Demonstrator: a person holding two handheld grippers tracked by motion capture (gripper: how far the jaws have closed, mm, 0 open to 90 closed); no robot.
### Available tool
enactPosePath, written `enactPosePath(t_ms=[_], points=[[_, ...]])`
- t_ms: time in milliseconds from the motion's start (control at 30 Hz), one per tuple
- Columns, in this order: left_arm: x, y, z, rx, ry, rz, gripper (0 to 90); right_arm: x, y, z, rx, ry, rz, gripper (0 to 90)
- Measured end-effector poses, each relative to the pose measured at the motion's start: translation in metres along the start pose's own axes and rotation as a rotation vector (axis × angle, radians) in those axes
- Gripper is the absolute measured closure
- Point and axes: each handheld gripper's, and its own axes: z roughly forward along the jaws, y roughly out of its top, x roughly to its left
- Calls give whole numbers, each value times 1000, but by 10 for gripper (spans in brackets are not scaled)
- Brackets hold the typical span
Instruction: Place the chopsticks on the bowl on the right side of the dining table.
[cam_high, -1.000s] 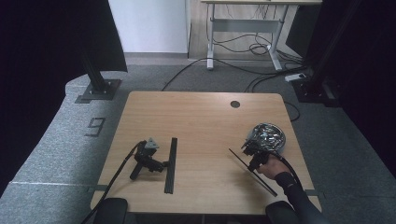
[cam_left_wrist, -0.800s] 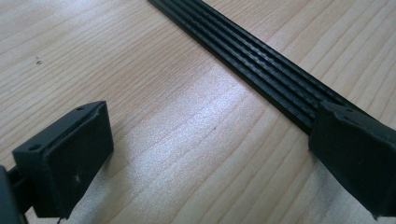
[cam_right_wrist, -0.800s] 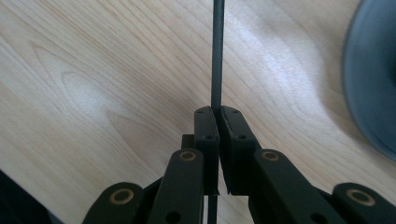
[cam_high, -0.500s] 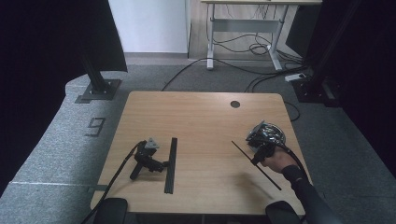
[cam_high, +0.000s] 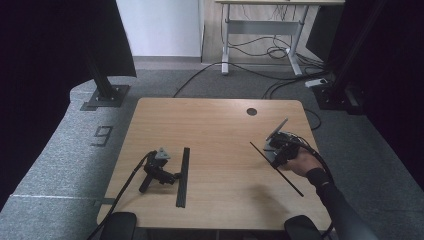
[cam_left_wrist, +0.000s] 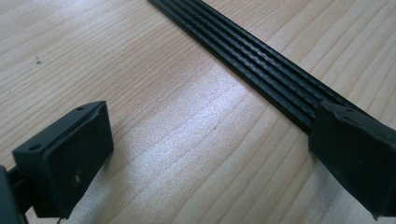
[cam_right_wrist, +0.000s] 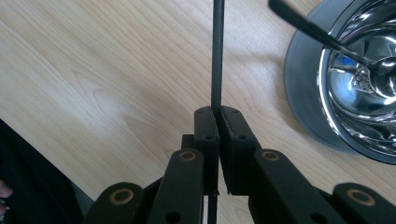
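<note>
Right gripper (cam_high: 276, 148) fingers pinched together, held aloft; left gripper (cam_high: 172, 176) fingers spread.

Glossy metal bowl (cam_right_wrist: 359, 88); matt ribbed black strip (cam_left_wrist: 261, 70)

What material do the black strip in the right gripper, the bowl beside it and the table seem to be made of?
The black strip looks like matte plastic or rubber: dull, thin, no shine, though I cannot be certain. The bowl appears to be polished metal, since it mirrors its surroundings, with a dark outer rim. The table shows light wood grain, probably a laminate or veneer with a satin finish.
</note>
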Motion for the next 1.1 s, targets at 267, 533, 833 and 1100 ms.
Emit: enactPosePath(t_ms=[267,533,833,1100], points=[[0,0,0,0,1,1,0,-13,5,-8,-10,-26,33,860],[0,0,0,0,0,0,0,-33,13,-4,-2,-74,60,861],[0,0,0,0,0,-1,0,-52,22,8,11,-99,92,861],[0,0,0,0,0,-1,0,-64,28,25,37,-116,107,861]])
